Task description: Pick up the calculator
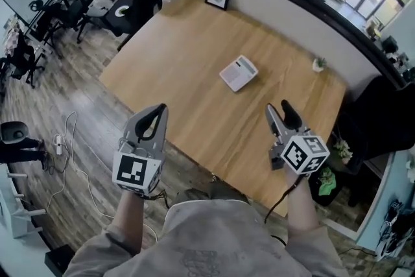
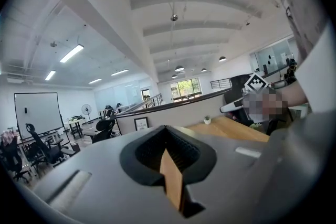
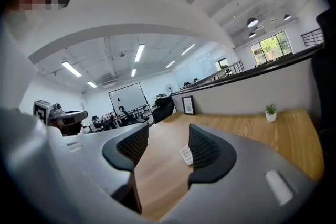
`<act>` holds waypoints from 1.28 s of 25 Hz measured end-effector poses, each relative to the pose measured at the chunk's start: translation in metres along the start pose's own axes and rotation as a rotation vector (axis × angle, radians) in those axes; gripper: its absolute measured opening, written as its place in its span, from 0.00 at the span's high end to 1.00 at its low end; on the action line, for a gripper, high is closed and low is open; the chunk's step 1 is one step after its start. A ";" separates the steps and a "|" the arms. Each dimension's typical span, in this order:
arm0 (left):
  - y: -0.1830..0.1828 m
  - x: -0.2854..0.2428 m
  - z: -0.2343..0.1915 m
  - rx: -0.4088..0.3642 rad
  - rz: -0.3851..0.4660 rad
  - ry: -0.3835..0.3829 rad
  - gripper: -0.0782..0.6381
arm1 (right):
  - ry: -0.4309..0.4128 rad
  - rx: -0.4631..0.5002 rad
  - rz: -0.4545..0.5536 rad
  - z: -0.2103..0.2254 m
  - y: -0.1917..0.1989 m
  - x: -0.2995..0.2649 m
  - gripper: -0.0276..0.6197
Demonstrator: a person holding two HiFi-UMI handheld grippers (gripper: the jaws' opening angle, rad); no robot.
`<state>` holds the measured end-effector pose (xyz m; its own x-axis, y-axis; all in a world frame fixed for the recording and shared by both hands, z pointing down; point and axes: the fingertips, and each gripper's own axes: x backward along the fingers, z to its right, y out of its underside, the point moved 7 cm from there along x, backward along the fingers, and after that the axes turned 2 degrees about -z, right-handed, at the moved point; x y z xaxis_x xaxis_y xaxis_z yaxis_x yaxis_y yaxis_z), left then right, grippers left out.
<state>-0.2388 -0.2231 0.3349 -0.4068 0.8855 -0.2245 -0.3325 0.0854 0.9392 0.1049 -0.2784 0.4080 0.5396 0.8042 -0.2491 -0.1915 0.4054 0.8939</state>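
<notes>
The right gripper (image 1: 277,107) hangs partly open and empty above the near edge of the light wooden surface (image 1: 188,55). The flat white rectangular calculator (image 1: 238,73) lies beyond it, mid-surface. The left gripper (image 1: 159,109) is closed on nothing.

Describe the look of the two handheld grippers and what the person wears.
Both the left gripper and the right gripper have light grey shells with curved, tapering fingers lined by black ribbed pads. Each carries a white cube printed with black square markers. A dark cable trails from the right one. The person wears a light grey top.
</notes>
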 end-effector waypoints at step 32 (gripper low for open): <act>0.147 -0.229 -0.047 0.174 -0.228 0.273 0.89 | 0.048 -0.203 -0.431 0.193 0.109 -0.308 0.61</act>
<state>-0.2346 -0.4351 0.5118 -0.5579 0.6830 -0.4714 -0.3009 0.3629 0.8819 0.0763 -0.5666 0.6540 0.5674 0.5614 -0.6025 -0.1172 0.7792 0.6157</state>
